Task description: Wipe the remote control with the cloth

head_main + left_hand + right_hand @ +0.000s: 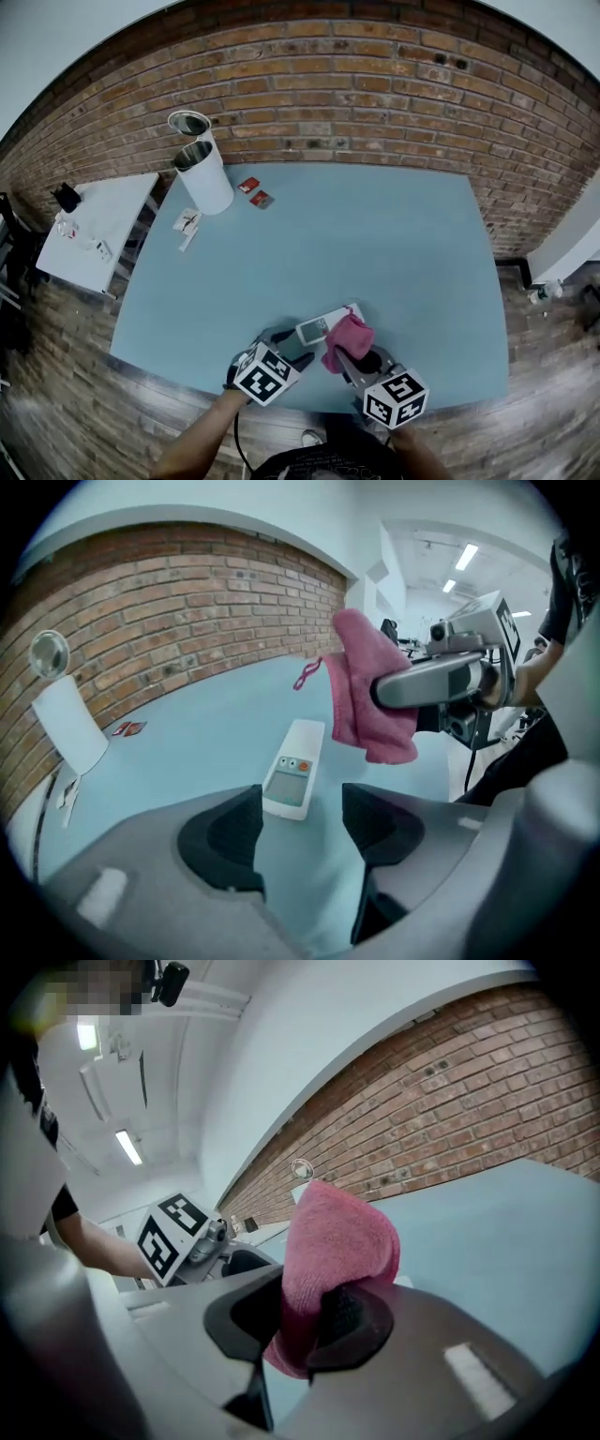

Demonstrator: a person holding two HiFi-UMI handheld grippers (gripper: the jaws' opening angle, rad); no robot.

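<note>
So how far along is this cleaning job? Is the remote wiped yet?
Done: the pink cloth is picked up, clamped in the right hand-held gripper. In hand: it hangs close beside the remote control, which lies on the blue table; the left hand-held gripper is open short of it, empty. Left: the wiping; the cloth seems clear of the remote.

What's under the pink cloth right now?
The cloth hangs from the right gripper, apparently clear of the blue table. The white remote lies below, beside it; in the head view the cloth covers one end of the remote.
</note>
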